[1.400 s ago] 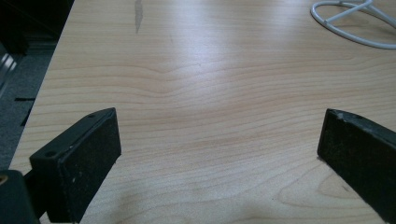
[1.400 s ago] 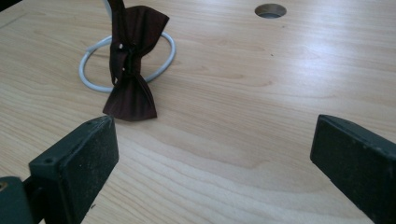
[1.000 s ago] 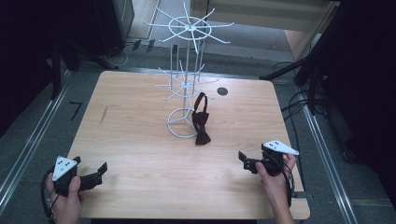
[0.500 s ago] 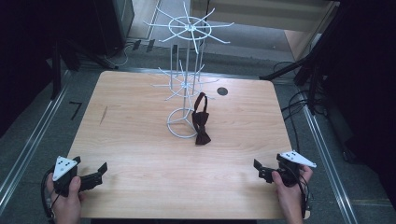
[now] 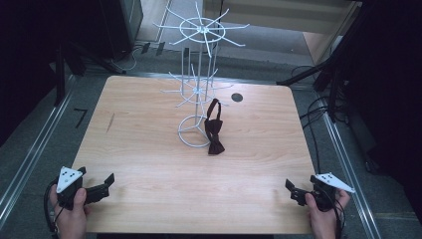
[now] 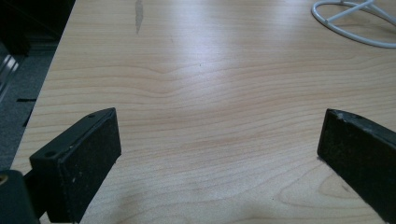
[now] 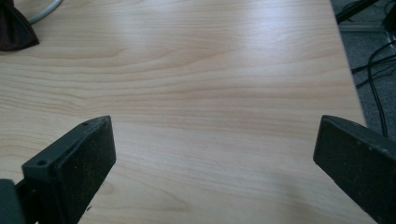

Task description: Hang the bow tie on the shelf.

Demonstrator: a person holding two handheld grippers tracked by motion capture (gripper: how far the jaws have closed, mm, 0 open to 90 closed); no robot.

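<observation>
The dark bow tie (image 5: 214, 128) hangs on the white wire rack (image 5: 198, 89) (mid-table), well apart from the left gripper (image 5: 97, 186) and right gripper (image 5: 294, 191), both spread wide, holding nothing.

In the left gripper view, the rack (image 6: 359, 18) was cut by the top and right edges; only part of its base ring showed. The right jaw ran off the right edge. In the right gripper view, the bow tie (image 7: 16, 30) was cut by the top left corner, one dark lobe visible. In the high view, both hands ran off the bottom edge, and the tie's attachment to the rack was too small to determine.
</observation>
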